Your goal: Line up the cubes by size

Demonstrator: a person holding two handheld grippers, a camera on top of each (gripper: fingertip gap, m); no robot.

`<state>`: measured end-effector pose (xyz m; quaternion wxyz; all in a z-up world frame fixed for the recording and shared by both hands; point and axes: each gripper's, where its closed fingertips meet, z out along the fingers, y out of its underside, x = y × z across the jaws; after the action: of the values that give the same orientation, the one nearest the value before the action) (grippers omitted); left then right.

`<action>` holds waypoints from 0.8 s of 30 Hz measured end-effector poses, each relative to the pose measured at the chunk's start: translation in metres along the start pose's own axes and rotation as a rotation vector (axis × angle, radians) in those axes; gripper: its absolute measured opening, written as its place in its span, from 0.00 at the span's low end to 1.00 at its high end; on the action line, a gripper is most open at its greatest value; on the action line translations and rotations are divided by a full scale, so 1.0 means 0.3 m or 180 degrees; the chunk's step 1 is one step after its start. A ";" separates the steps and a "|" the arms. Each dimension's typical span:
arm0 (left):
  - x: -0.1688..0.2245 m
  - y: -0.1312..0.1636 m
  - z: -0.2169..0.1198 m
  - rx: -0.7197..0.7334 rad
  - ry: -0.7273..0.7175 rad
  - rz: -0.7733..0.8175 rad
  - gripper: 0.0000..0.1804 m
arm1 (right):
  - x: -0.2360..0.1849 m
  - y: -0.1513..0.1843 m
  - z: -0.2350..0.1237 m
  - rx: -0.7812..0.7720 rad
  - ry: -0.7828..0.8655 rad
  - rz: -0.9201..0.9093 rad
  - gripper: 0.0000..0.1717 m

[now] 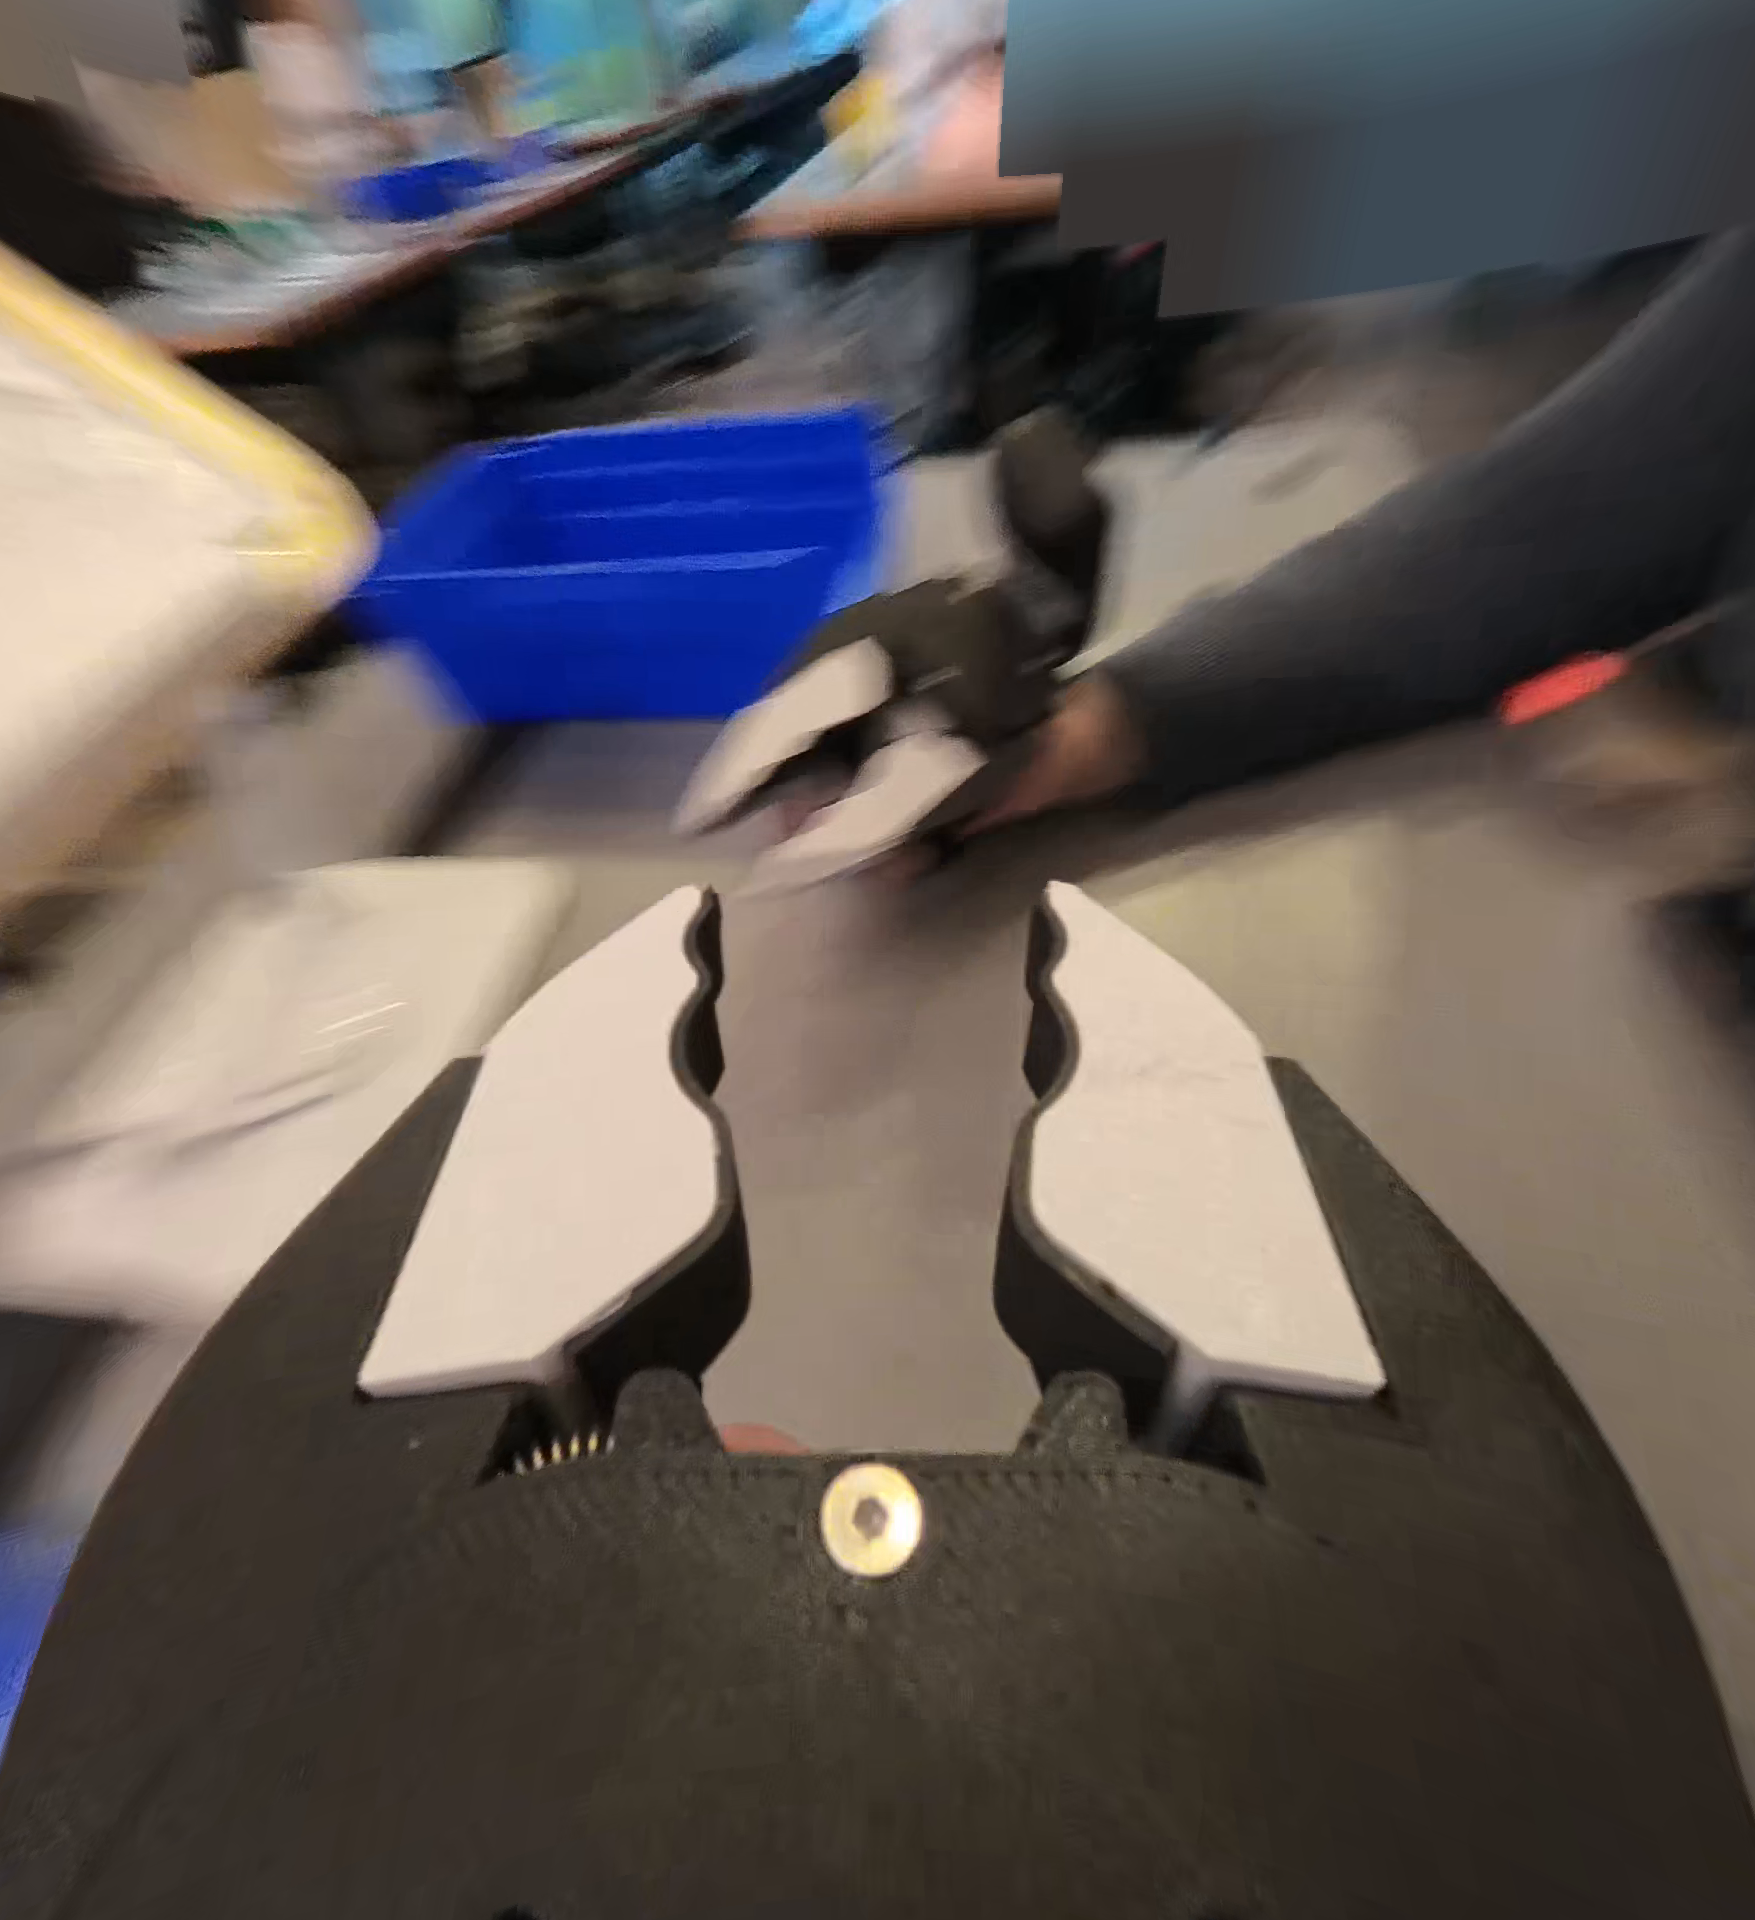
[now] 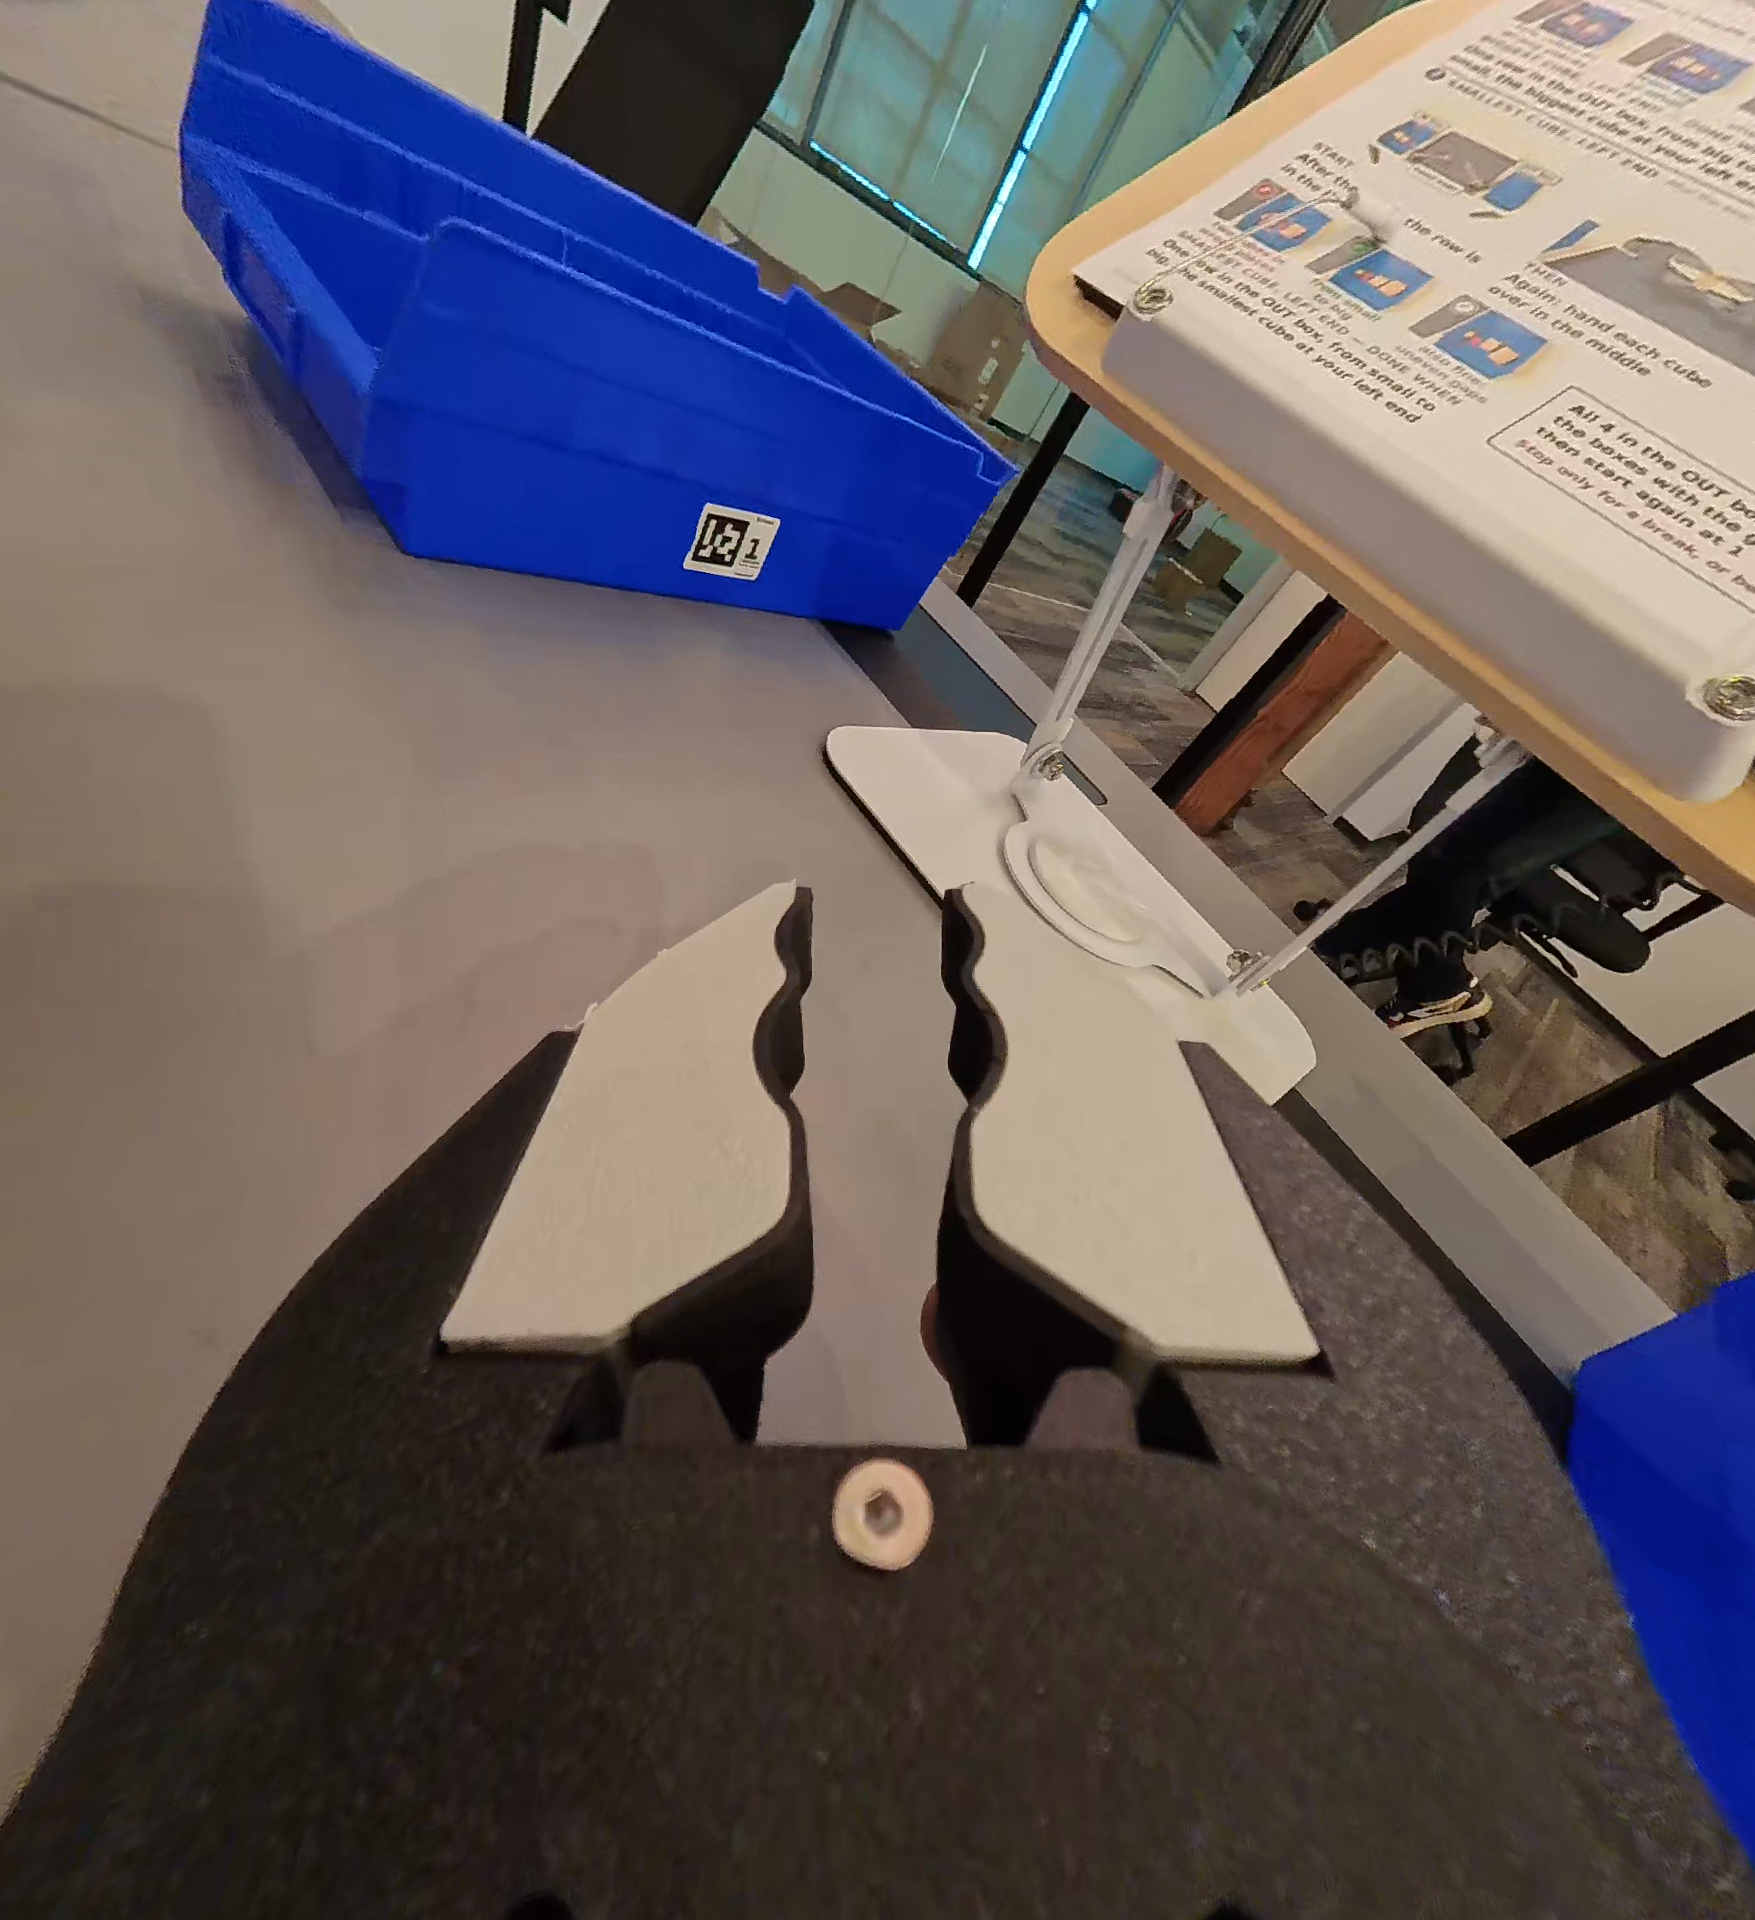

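No cube shows in either view. My left gripper (image 1: 878, 904) is open and empty over the grey table (image 1: 1372, 1143); this view is blurred by motion. My right gripper (image 2: 878, 904) has its fingers a narrow gap apart, with only bare table (image 2: 229, 831) showing between them, so it is open and empty. It also shows in the left wrist view (image 1: 811, 790), just ahead of my left fingertips, held by a hand in a dark sleeve (image 1: 1424, 623). A blue bin (image 2: 582, 416) with a small square tag stands on the table far left of my right gripper. It also shows in the left wrist view (image 1: 624, 561).
A board with an instruction sheet (image 2: 1475, 364) slopes on a stand whose white base (image 2: 956, 810) lies just ahead of my right fingers, at the table's edge (image 2: 1372, 1174). A second blue bin (image 2: 1725, 1558) is at the lower right. Chairs and floor lie beyond the edge.
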<state>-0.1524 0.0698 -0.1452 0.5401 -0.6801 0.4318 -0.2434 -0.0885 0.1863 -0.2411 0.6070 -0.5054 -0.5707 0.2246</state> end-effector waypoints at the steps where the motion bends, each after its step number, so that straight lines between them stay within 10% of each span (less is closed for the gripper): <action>1: -0.057 0.005 -0.059 -0.0158 -0.0304 0.0180 0.33 | -0.005 0.003 0.002 -0.0023 -0.0013 -0.0031 0.14; 5: -0.312 0.136 -0.277 -0.1268 -0.1043 0.0501 0.41 | -0.020 0.007 0.007 -0.0061 -0.0067 -0.0101 0.14; 12: -0.645 0.433 -0.530 -0.2884 -0.1026 0.0605 0.45 | -0.034 0.014 0.012 -0.0108 -0.0130 -0.0162 0.15; 24: -0.785 0.822 -0.618 -0.4544 -0.0418 0.0546 0.47 | -0.048 0.016 0.013 -0.0126 -0.0200 -0.0215 0.15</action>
<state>-0.4999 0.1621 -0.2911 0.0060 -0.8441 0.5041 0.1826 -0.0942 0.1773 -0.2528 0.5859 -0.4904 -0.6106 0.2084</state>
